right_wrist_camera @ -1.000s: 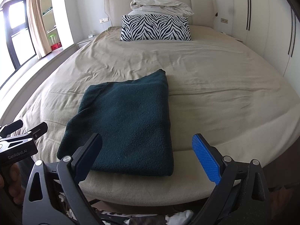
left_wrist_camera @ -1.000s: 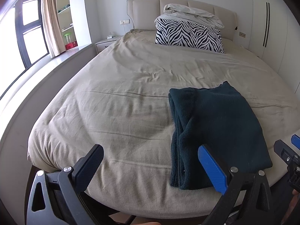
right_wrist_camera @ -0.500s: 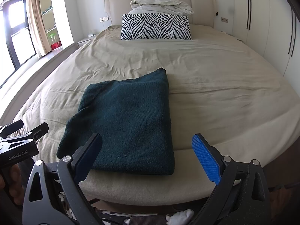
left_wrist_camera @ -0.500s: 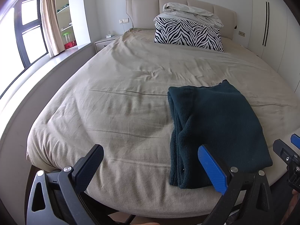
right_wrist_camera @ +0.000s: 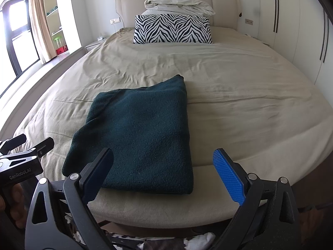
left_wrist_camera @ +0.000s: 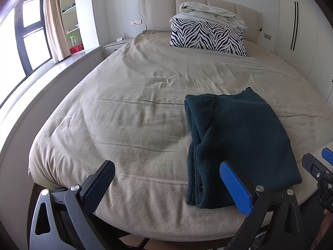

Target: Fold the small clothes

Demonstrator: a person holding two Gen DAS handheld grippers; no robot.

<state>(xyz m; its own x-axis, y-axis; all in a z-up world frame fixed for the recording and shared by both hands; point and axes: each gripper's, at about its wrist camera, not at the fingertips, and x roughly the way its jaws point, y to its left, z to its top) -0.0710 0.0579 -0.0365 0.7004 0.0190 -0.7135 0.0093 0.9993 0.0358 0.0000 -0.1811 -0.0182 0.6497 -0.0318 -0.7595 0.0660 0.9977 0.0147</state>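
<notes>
A dark teal garment (left_wrist_camera: 235,137) lies folded into a flat rectangle on the beige bed (left_wrist_camera: 135,114), near the foot edge; it also shows in the right wrist view (right_wrist_camera: 141,133). My left gripper (left_wrist_camera: 166,179) is open and empty, held off the foot of the bed to the left of the garment. My right gripper (right_wrist_camera: 164,170) is open and empty, just in front of the garment's near edge. Each gripper shows at the edge of the other's view: the right one (left_wrist_camera: 320,166) and the left one (right_wrist_camera: 27,148).
A zebra-print pillow (right_wrist_camera: 172,29) with a bundled white duvet (right_wrist_camera: 179,3) on top stands at the headboard. A nightstand (left_wrist_camera: 114,45) and window are on the left, white wardrobe doors (right_wrist_camera: 291,25) on the right. Patterned cloth (right_wrist_camera: 158,242) lies below the bed's foot.
Both grippers have drifted back and slightly up from the bed; the garment lies unmoved and both stay open.
</notes>
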